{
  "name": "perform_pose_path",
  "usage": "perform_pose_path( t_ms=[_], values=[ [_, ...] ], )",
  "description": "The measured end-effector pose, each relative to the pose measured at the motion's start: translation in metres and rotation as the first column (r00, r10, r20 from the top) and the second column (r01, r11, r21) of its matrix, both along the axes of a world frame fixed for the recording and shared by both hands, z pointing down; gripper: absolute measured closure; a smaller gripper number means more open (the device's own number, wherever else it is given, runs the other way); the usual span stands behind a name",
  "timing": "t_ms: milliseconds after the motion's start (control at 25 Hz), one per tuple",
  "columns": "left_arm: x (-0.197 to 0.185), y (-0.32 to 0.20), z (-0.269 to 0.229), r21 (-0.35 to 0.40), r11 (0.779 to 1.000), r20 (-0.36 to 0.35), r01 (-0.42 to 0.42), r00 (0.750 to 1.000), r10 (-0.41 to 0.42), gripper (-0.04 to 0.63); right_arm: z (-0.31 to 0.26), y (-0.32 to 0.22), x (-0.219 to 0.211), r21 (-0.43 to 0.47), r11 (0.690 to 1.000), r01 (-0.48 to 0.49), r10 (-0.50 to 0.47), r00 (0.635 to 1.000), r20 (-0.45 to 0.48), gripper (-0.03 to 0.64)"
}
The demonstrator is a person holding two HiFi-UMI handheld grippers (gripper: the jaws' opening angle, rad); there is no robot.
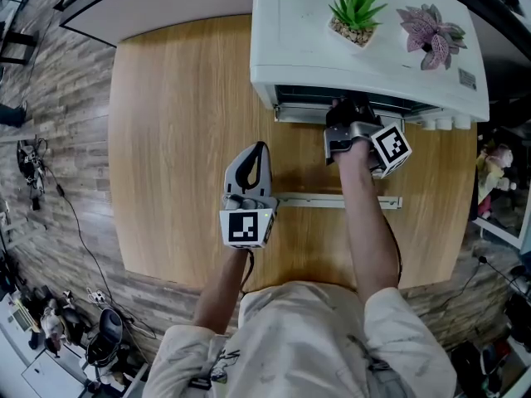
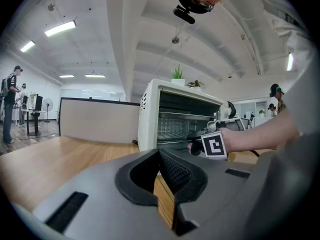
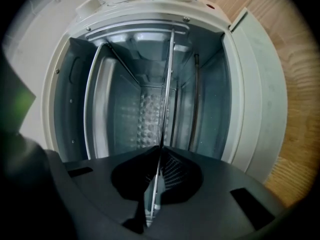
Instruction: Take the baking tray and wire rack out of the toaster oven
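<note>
Pinching the edge of the thin silver metal baking tray (image 3: 168,84) with the right gripper (image 3: 160,149), jaws squeezed on it, ready to pull it from the white boxy toaster oven (image 3: 260,89); left gripper (image 2: 160,153) closed on nothing, waiting.

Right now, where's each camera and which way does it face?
Head view: head-mounted, looking down on table, oven; left gripper, right gripper, forearms show.
Left gripper view: on left gripper, facing oven's front; own shut jaws, right hand show.
Right gripper view: on right gripper, facing into oven; own jaws clamp a metal edge.
Shared: head and left views both show right gripper.
</note>
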State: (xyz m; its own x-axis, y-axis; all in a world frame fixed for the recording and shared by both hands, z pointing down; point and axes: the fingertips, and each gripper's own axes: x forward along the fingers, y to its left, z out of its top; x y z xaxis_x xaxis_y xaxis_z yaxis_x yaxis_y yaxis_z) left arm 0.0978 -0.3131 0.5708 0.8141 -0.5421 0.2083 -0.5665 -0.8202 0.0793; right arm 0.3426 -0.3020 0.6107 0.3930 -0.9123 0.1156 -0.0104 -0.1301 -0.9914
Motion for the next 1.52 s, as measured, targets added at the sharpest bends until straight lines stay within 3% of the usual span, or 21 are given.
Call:
perform_pose_path(
  t_ms=[1520],
  values=[
    [-0.037, 0.071, -0.039, 0.065, 0.998, -0.027, -0.01, 1.0, 0.012, 0.58, -0.003, 0.092, -0.067, 0.009, 0.999, -0.04, 0.039, 0.998, 0.05, 0.592]
  ],
)
